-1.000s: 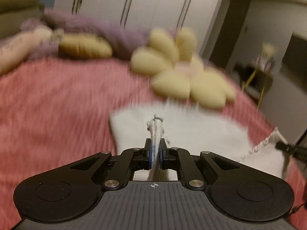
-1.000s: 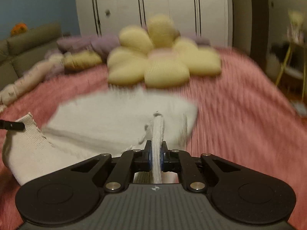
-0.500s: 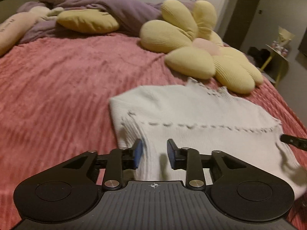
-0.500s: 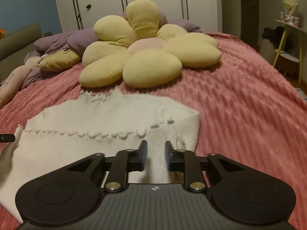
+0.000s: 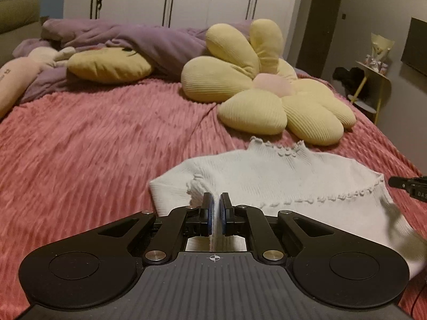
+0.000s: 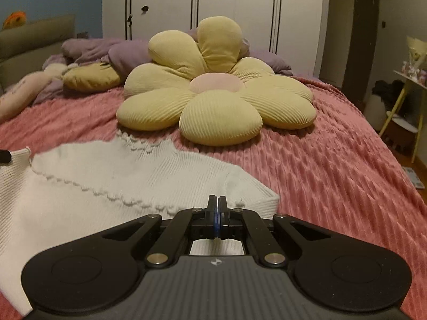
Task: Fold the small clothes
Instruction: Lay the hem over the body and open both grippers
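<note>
A small white knitted sweater [image 5: 280,178] with a frilled collar lies folded on the pink bedspread [image 5: 93,146]. It also shows in the right wrist view [image 6: 120,181]. My left gripper [image 5: 216,201] sits over the sweater's near left part, jaws nearly shut on a pinch of white knit. My right gripper [image 6: 217,202] sits at the sweater's near right corner, jaws pressed together with nothing visible between the tips. The right gripper's finger shows at the right edge of the left wrist view [image 5: 408,185].
A yellow flower-shaped cushion [image 6: 213,98] lies just beyond the sweater's collar. A purple duvet [image 5: 133,42], a yellow pillow [image 5: 109,64] and a pink plush [image 5: 16,80] lie at the bed's far side. White wardrobe doors [image 6: 213,8] stand behind. A small side table [image 5: 373,85] stands right of the bed.
Both grippers carried the sweater's hem forward, opened and let it drop. Now both have closed again low on the folded sweater, the left on a pinch of knit.
</note>
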`<move>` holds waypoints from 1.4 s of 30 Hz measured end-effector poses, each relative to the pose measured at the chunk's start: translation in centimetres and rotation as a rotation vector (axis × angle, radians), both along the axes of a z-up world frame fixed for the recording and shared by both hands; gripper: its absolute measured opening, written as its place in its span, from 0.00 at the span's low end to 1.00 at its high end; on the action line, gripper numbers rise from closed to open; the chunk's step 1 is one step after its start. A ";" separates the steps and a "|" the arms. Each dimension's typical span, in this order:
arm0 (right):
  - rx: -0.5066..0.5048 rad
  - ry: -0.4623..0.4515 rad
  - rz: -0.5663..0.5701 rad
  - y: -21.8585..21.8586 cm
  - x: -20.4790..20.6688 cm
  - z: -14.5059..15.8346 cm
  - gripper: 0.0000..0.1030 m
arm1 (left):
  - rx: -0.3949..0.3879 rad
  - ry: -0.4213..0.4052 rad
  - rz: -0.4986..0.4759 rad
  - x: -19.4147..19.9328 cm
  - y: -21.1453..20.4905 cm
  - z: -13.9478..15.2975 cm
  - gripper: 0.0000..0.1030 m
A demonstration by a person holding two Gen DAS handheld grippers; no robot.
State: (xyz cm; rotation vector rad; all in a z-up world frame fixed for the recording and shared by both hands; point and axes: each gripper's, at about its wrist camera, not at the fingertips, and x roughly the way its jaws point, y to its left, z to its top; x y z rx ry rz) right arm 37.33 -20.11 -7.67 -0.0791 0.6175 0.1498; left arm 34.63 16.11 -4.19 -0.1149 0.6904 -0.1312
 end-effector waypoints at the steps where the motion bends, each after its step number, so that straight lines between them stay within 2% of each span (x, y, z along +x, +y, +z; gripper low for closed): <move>1: 0.008 0.011 -0.007 -0.2 0.2 0.1 0.01 | 0.000 0.011 0.000 0.0 0.0 -0.3 0.08; 2: 0.012 0.031 -0.016 -0.4 0.3 0.0 0.03 | 0.001 0.022 0.004 0.0 0.1 -0.8 0.08; 3: 0.025 0.050 -0.024 -0.7 0.4 -0.3 0.11 | 0.001 0.034 0.007 -0.1 0.1 -1.3 0.08; 4: 0.036 0.063 -0.037 -1.1 0.4 -0.5 0.25 | -0.005 0.049 0.014 -0.2 0.3 -1.9 0.08; 6: 0.055 0.091 -0.060 -1.8 0.4 -1.2 0.39 | -0.021 0.073 0.025 -0.3 0.5 -2.8 0.09; 7: 0.060 0.106 -0.065 -2.0 0.4 -1.6 0.39 | -0.030 0.082 0.029 -0.3 0.6 -3.1 0.09; 13: 0.071 0.158 -0.054 -2.1 1.0 -3.0 0.39 | -0.041 0.128 0.021 0.0 0.6 -4.2 0.13; 16: 0.086 0.171 -0.059 -2.2 1.3 -3.4 0.37 | -0.006 0.132 0.008 0.1 0.0 -4.6 0.14; 18: 0.083 0.164 -0.049 -2.2 1.1 -3.4 0.16 | 0.011 0.125 0.013 0.0 -0.2 -4.5 0.10; 20: 0.052 0.146 -0.026 -1.8 0.7 -3.1 0.14 | 0.009 0.114 0.026 -0.1 -0.1 -4.2 0.09; 24: -0.029 0.054 0.010 -0.6 -0.6 -1.6 0.11 | 0.038 0.037 0.043 -0.8 -0.1 -2.1 0.08; 29: -0.093 -0.086 0.031 1.0 -1.3 1.3 0.11 | 0.023 -0.043 0.061 0.4 0.5 1.4 0.08; 33: -0.151 -0.178 0.012 2.4 0.4 3.6 0.06 | 0.048 -0.118 0.084 2.5 0.5 3.8 0.08; 35: -0.158 -0.218 -0.016 2.6 1.7 4.6 0.06 | 0.081 -0.153 0.123 4.3 0.3 4.5 0.09; 37: -0.174 -0.254 -0.066 2.7 3.6 5.1 0.06 | 0.107 -0.149 0.189 6.6 0.0 4.1 0.10; 38: -0.186 -0.263 -0.098 2.7 4.6 5.0 0.07 | 0.129 -0.127 0.226 7.8 -0.3 3.6 0.14; 39: -0.193 -0.263 -0.129 2.7 5.6 4.7 0.07 | 0.148 -0.103 0.242 8.5 -0.7 3.0 0.24; 40: -0.196 -0.249 -0.161 2.5 6.7 4.1 0.11 | 0.158 -0.078 0.242 9.0 -1.2 2.4 0.32; 41: -0.197 -0.225 -0.183 2.3 7.6 3.5 0.15 | 0.149 -0.070 0.234 8.8 -1.7 1.8 0.49; 42: -0.190 -0.196 -0.199 2.1 8.2 2.8 0.18 | 0.134 -0.082 0.224 8.1 -2.2 1.5 0.62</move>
